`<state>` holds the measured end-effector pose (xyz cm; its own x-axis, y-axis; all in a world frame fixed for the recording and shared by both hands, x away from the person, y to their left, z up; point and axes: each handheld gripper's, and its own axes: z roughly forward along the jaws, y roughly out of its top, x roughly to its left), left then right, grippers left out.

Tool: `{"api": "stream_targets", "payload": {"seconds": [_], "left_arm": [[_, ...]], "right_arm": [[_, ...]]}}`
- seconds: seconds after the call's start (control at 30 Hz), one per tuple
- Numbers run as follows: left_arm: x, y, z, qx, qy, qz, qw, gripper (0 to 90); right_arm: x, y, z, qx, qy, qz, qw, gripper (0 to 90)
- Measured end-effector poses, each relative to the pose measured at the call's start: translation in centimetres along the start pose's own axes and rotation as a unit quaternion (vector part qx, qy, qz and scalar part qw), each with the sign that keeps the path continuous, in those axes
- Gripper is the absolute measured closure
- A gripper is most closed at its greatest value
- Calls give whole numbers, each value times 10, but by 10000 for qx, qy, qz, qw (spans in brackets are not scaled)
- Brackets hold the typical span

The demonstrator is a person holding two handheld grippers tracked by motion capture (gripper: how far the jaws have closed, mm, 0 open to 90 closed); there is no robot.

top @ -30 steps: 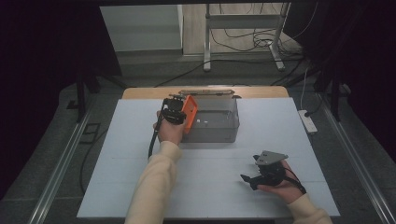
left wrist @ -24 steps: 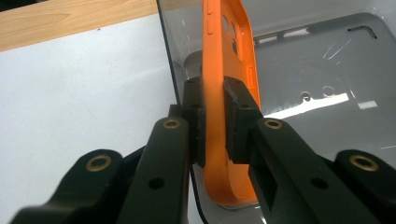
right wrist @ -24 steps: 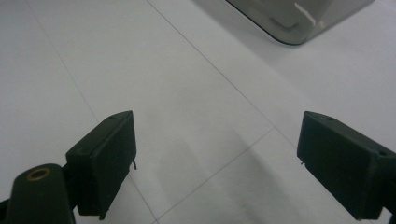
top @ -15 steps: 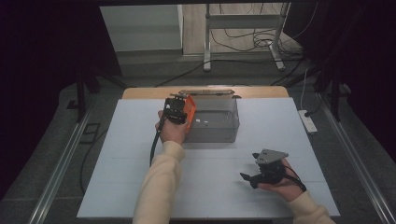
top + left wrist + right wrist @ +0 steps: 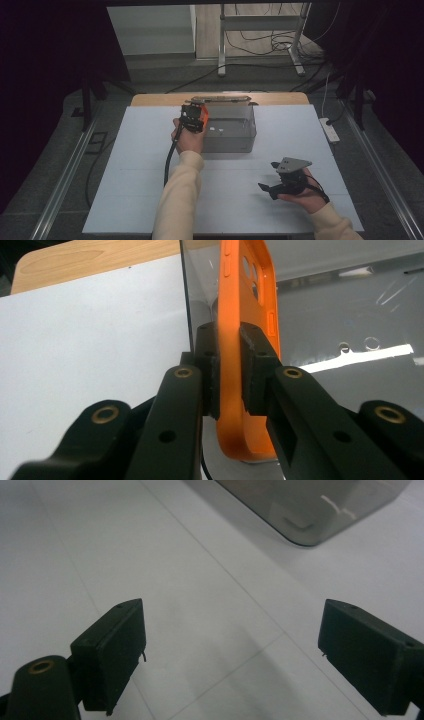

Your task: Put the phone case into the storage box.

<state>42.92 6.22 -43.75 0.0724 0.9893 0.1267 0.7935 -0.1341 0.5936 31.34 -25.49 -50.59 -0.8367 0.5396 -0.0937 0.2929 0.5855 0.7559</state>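
Observation:
An orange phone case (image 5: pixel 247 330) stands on edge between the jaws of my left gripper (image 5: pixel 230 370), which is shut on its rim. In the high view the left gripper (image 5: pixel 194 116) holds the orange phone case (image 5: pixel 203 118) over the left end of a clear plastic box (image 5: pixel 235 131). The case's camera cutouts and side buttons face the box's inside. My right gripper (image 5: pixel 270 189) lies low over the white table at the front right, held in a hand. Its jaws (image 5: pixel 230 655) stand wide open with nothing between them.
The clear box (image 5: pixel 320 510) sits at the back middle of the white table top (image 5: pixel 125 165), on a wooden board (image 5: pixel 160 99). A power strip (image 5: pixel 330 130) lies at the right edge. Cables and a metal stand (image 5: pixel 260 35) are on the floor behind.
The left hand has shifted very slightly with the orange case at the box's left end. The right gripper has not moved.

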Motion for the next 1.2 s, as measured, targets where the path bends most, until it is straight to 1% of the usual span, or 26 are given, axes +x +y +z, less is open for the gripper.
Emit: {"api": "stream_targets", "payload": {"seconds": [0.17,0.23,0.43,0.47,0.63,0.73,0.97,1.1,1.2], "left_arm": [[-4,0,-1,10,71,-43,10000,808],[-6,0,-2,29,110,-54,9999,809],[-2,0,-2,36,246,-105,9996,809],[-2,0,-2,21,239,-126,9996,809],[-4,-1,-1,17,269,-67,9996,809],[-5,-2,1,29,266,-43,9996,809],[-6,-5,8,135,226,-16,9997,809],[-8,-7,11,121,270,37,9996,808],[-8,-7,10,115,263,43,9996,808]], "right_arm": [[-10,-2,-2,-43,-134,328,9994,121],[-12,-2,-2,-55,-167,392,9991,121],[-13,-1,1,-89,-129,401,9991,121],[-12,-1,1,-89,-139,406,9990,121],[-12,-1,1,-85,-158,418,9990,121],[-11,-1,1,-62,-158,376,9991,120],[-11,-1,1,-66,-154,378,9991,120],[-12,-1,1,-59,-142,370,9992,120],[-12,-1,1,-62,-130,378,9992,120]]}}
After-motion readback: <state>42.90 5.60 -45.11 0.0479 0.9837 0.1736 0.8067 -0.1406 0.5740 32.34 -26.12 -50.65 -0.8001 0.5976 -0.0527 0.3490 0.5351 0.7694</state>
